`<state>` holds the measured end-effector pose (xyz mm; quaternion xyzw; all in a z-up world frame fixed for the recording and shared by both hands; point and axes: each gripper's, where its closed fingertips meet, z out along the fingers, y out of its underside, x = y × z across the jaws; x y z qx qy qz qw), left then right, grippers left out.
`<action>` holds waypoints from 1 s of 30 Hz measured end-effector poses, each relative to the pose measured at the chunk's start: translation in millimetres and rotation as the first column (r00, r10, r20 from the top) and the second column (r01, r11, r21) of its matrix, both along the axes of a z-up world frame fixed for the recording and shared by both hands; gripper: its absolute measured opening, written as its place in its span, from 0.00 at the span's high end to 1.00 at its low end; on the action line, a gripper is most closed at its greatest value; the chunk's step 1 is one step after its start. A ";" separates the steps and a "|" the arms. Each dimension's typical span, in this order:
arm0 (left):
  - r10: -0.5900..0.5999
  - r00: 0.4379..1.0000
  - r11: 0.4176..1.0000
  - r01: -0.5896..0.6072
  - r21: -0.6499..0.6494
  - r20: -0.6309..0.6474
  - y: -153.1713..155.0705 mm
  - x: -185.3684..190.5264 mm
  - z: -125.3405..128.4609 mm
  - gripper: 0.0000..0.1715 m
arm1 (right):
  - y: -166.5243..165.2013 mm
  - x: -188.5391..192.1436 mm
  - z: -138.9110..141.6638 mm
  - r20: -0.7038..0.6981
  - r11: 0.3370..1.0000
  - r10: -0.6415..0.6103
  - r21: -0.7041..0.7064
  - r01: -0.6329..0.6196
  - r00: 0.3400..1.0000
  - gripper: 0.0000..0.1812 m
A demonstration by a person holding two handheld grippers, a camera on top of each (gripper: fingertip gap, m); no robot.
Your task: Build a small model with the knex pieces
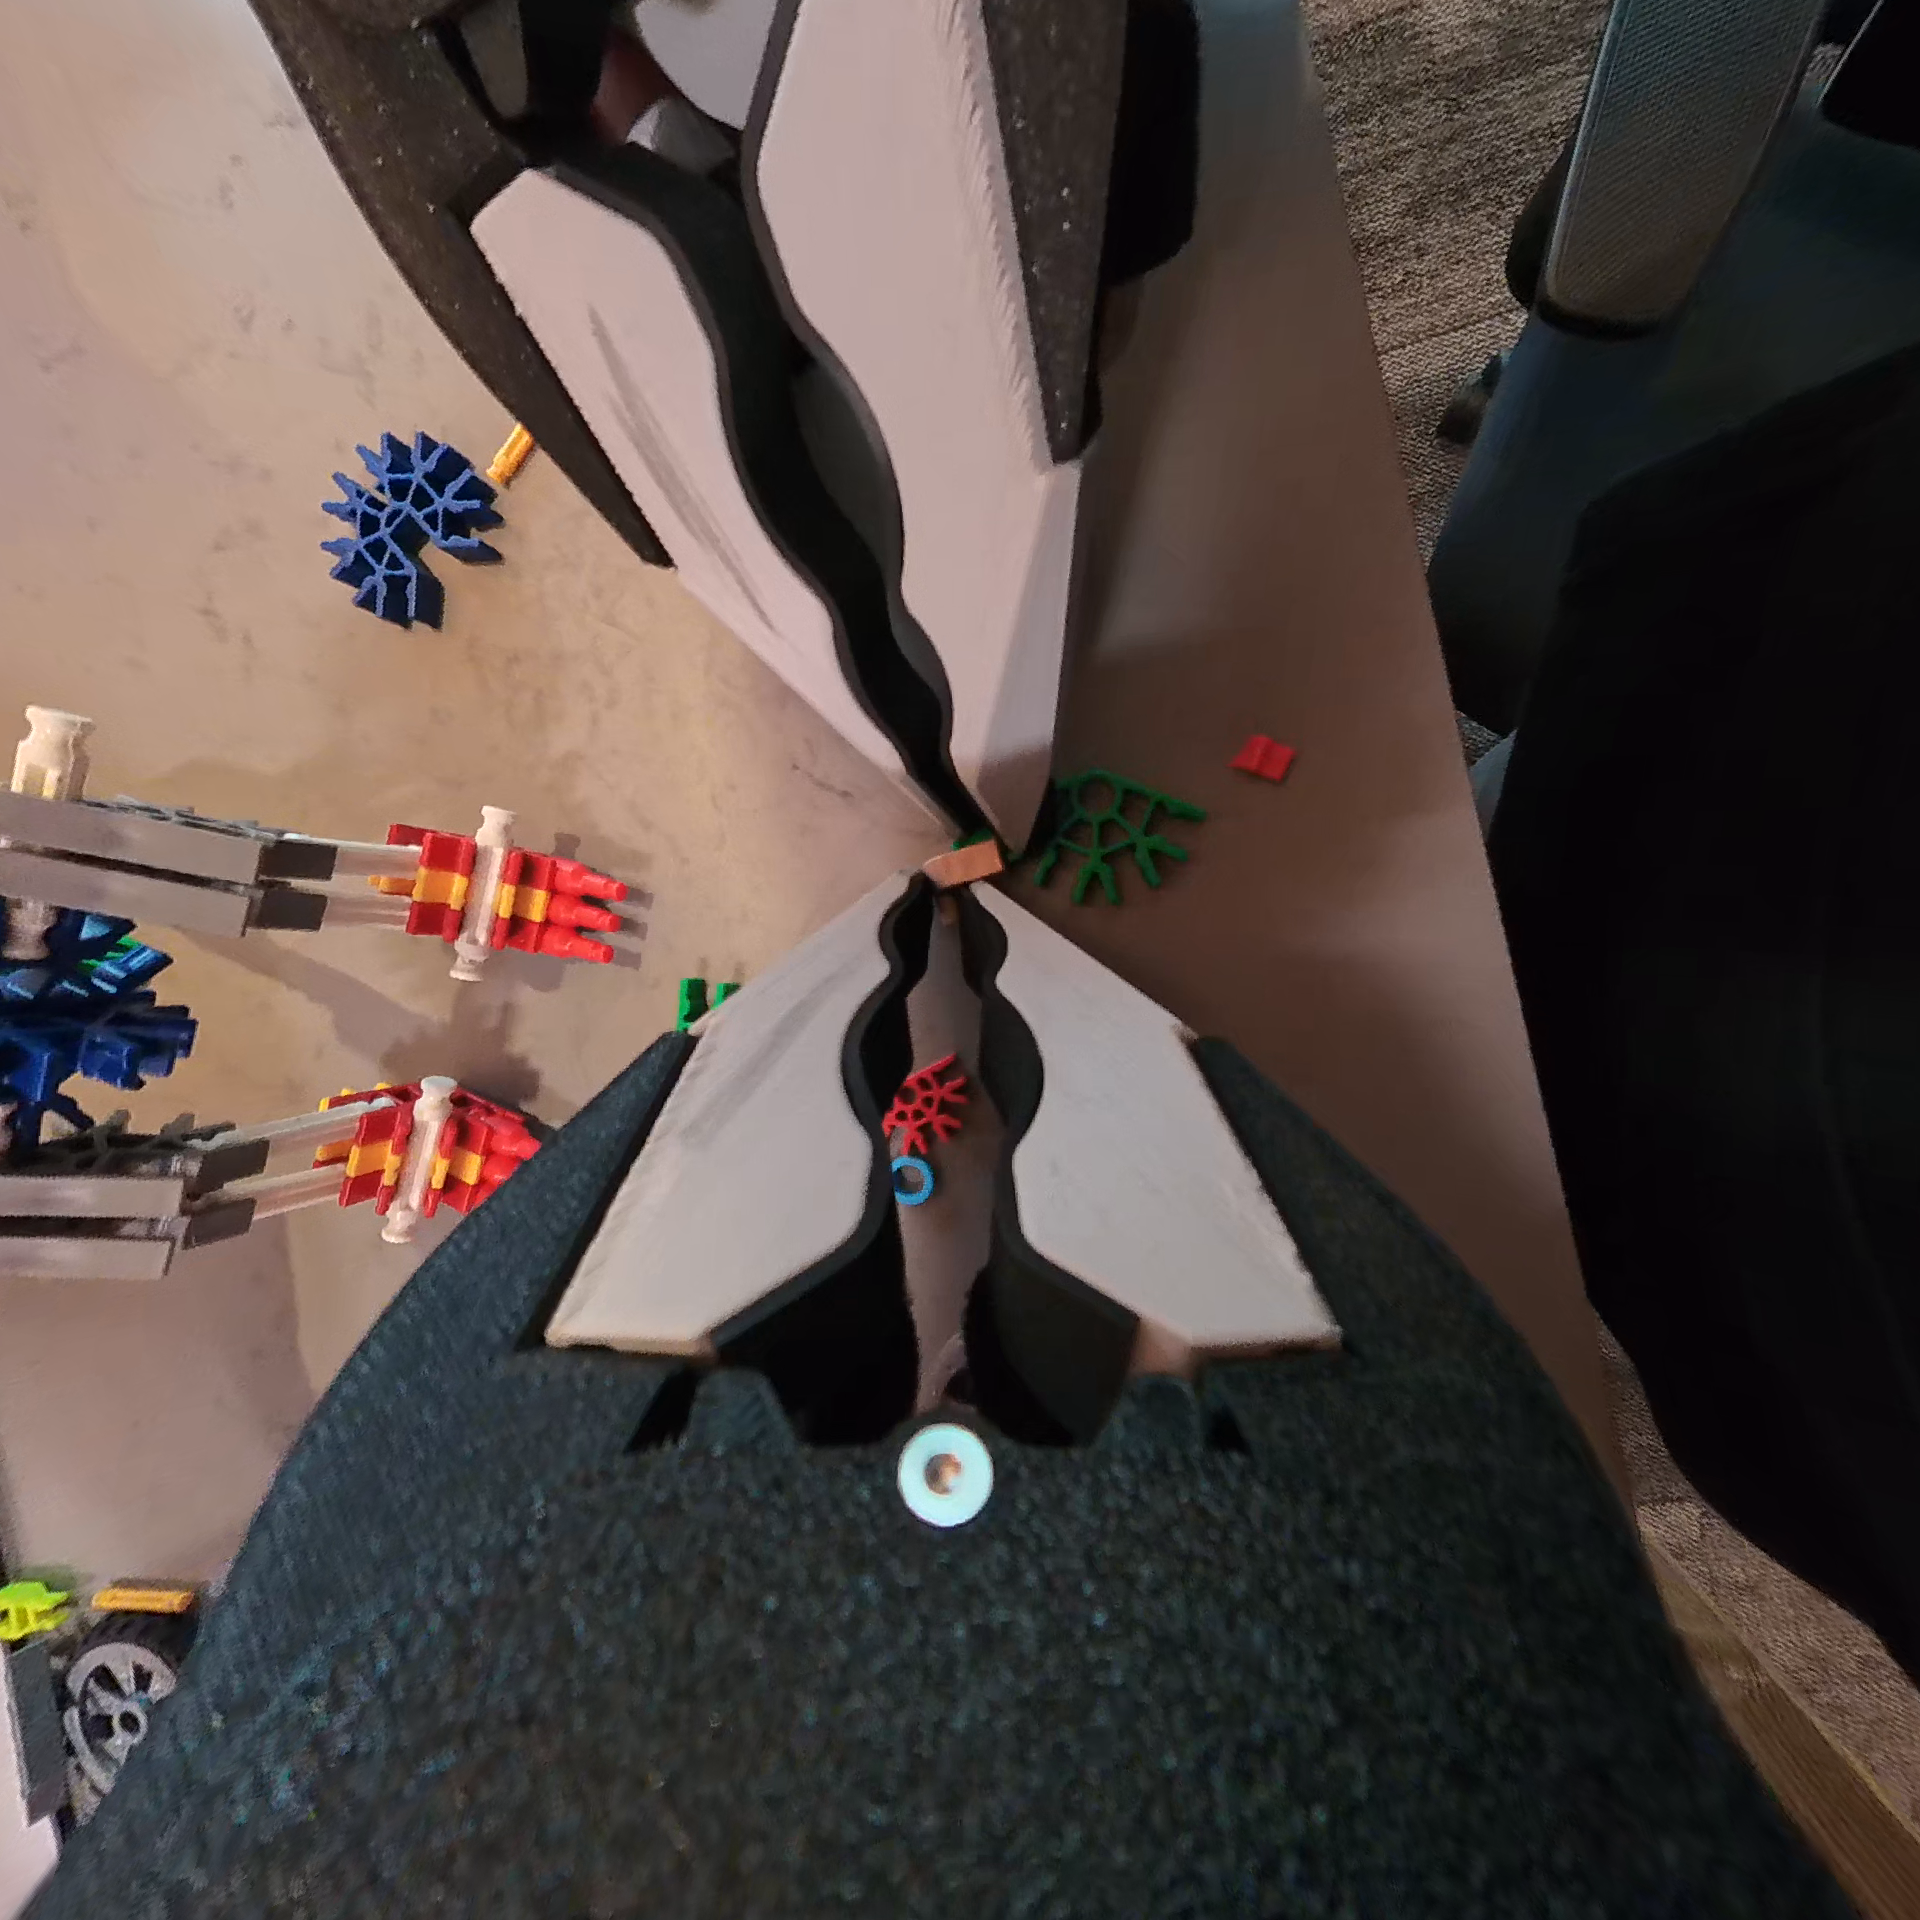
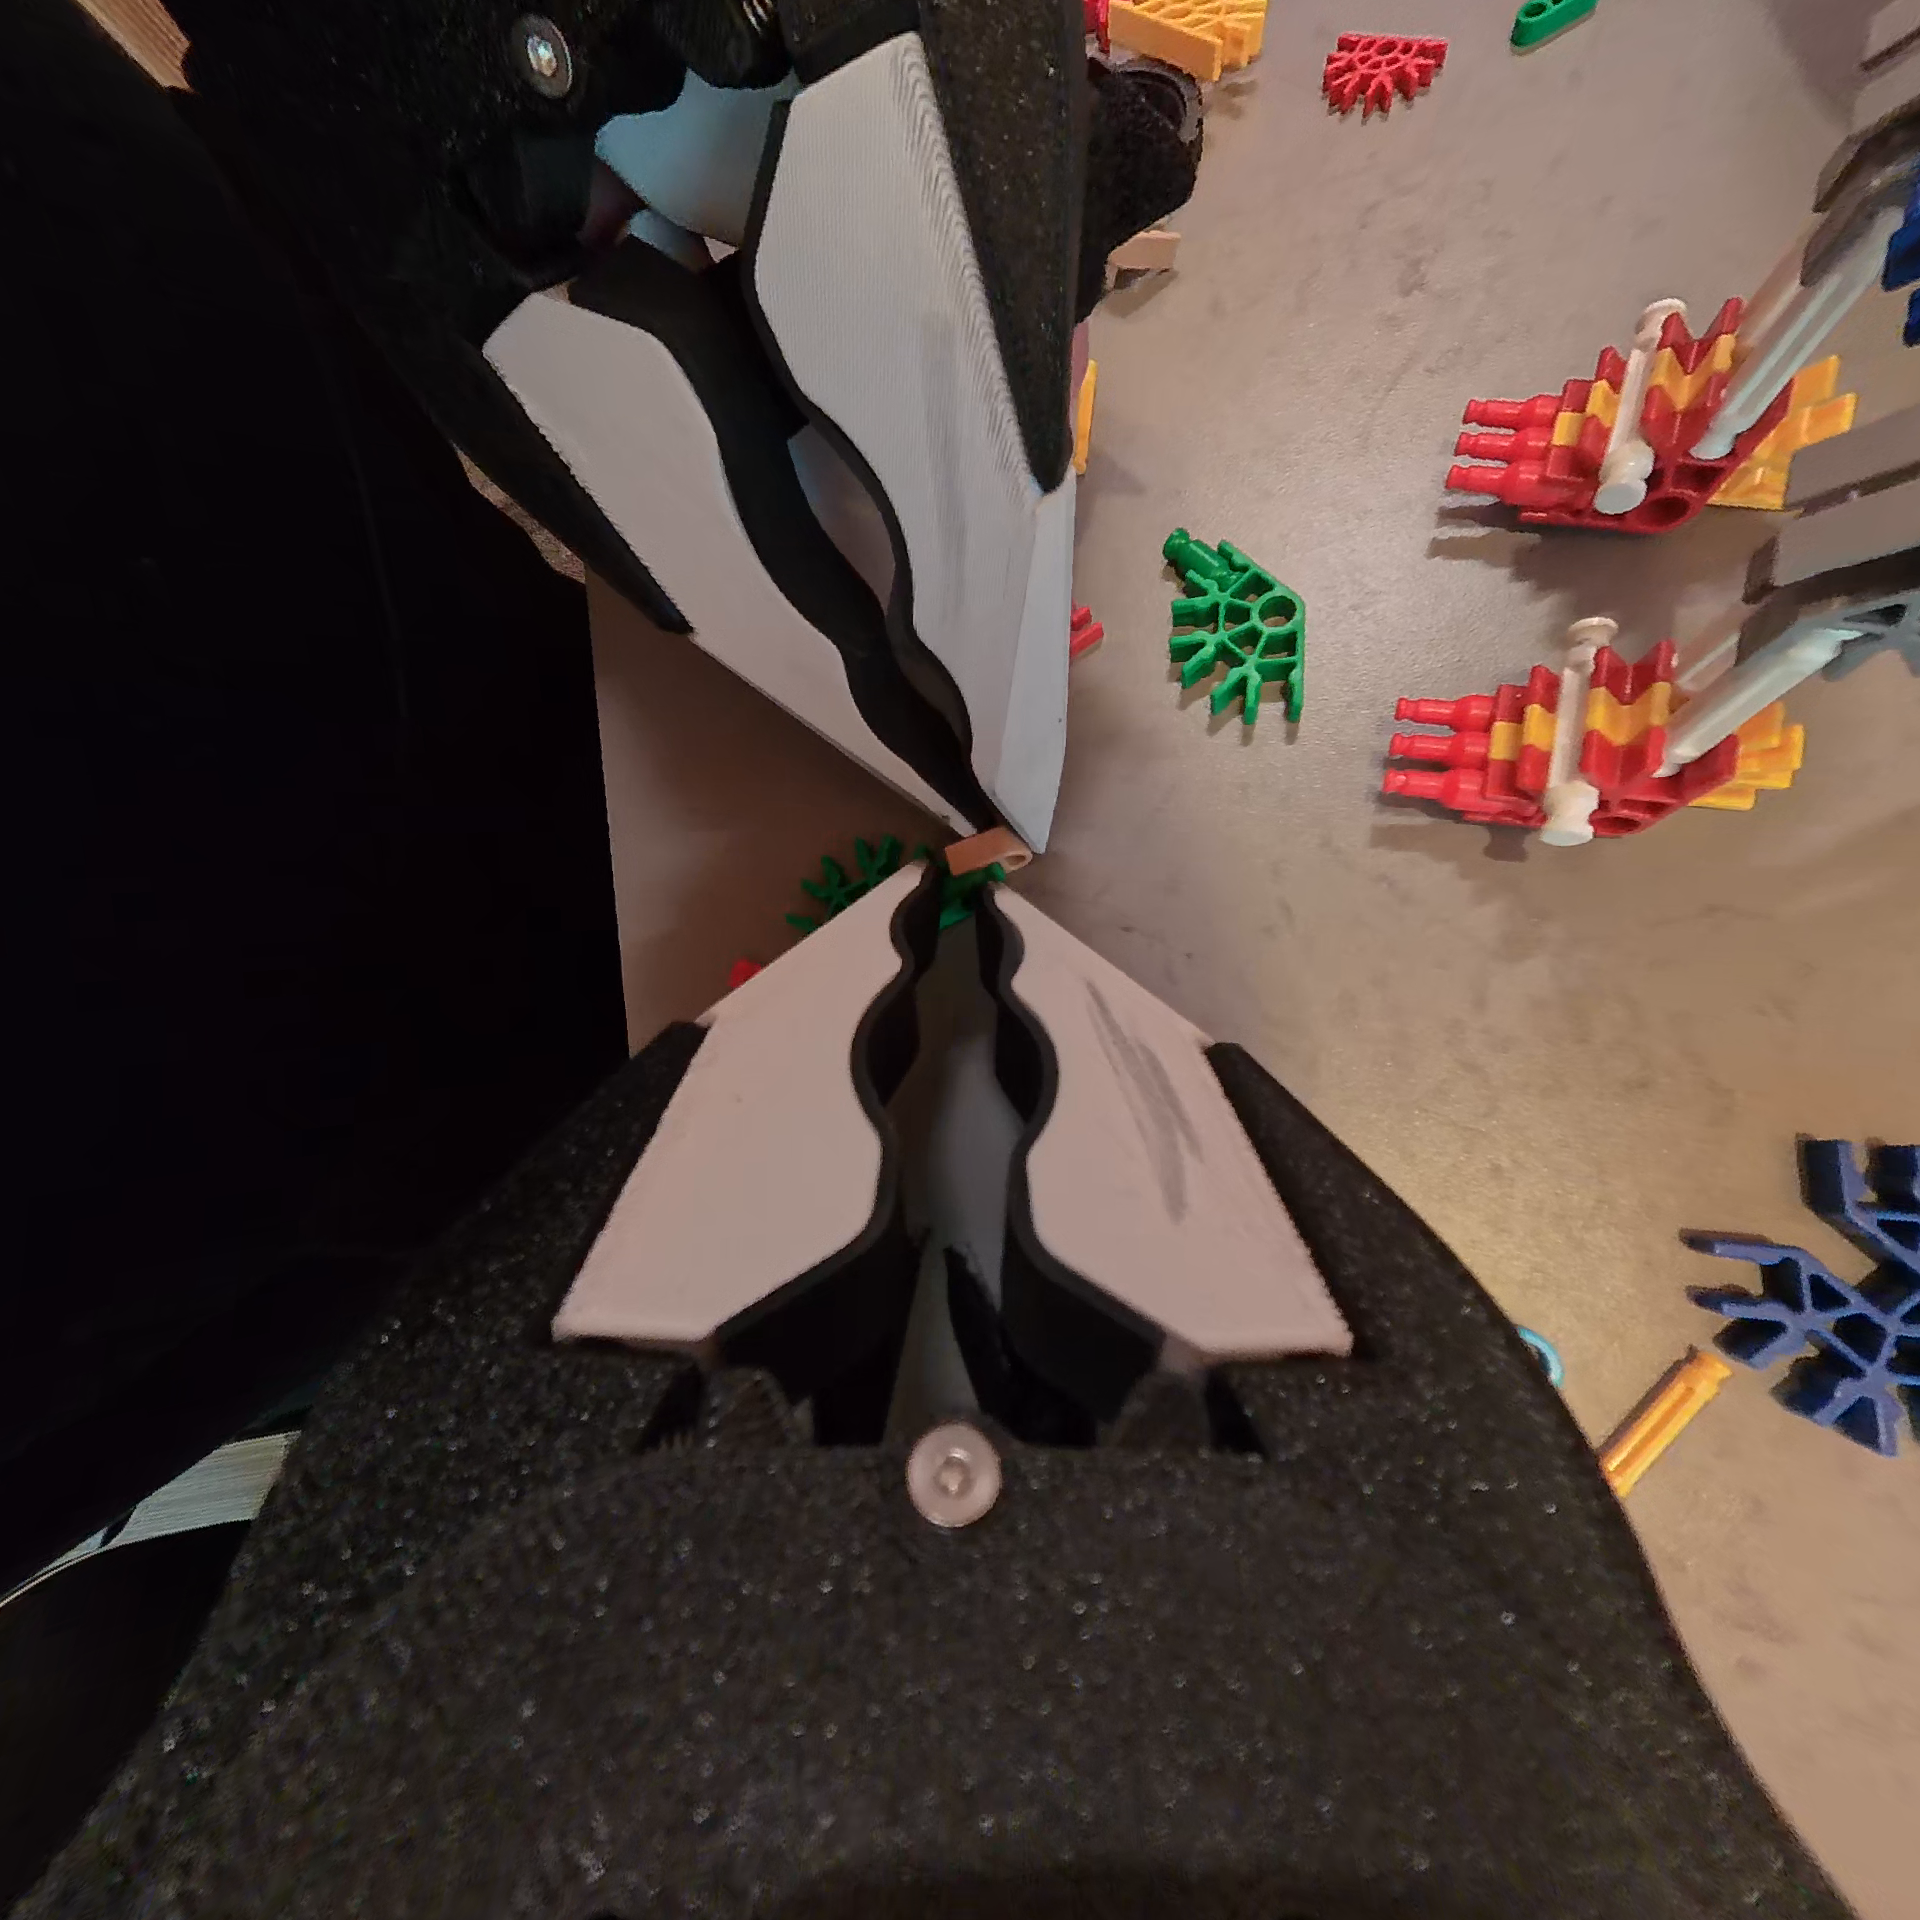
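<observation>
The tabletop is carrying a scatter of plastic construction-toy parts, with its edge running close beside both grippers in both views. On it, well apart from the grippers, two grey beams with red and yellow connector clusters are lying side by side, pointing toward the grippers in the left wrist view. A blue snowflake connector is lying farther off, and a green fan-shaped connector is lying flat just behind the meeting point of the tips. The left gripper and the right gripper are facing each other tip to tip over the tabletop, each with its jaws drawn narrow. Between the opposing tips a small tan sleeve is sitting with its long axis running crosswise to both sets of fingers; its open end is showing in the right wrist view. Both grippers are touching or nearly touching this sleeve, so neither is clearly nearer. Which gripper is actually pinching it cannot be told from these views. A small blue ring is lying below the left gripper.
</observation>
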<state>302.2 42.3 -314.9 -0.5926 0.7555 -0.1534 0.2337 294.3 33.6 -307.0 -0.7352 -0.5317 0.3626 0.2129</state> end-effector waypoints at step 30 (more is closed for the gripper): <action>0.230 0.967 0.967 -0.240 0.088 0.106 25.1 7.6 13.2 0.99 | -7.4 -20.7 9.0 -0.057 0.996 -0.051 0.071 0.055 0.997 1.00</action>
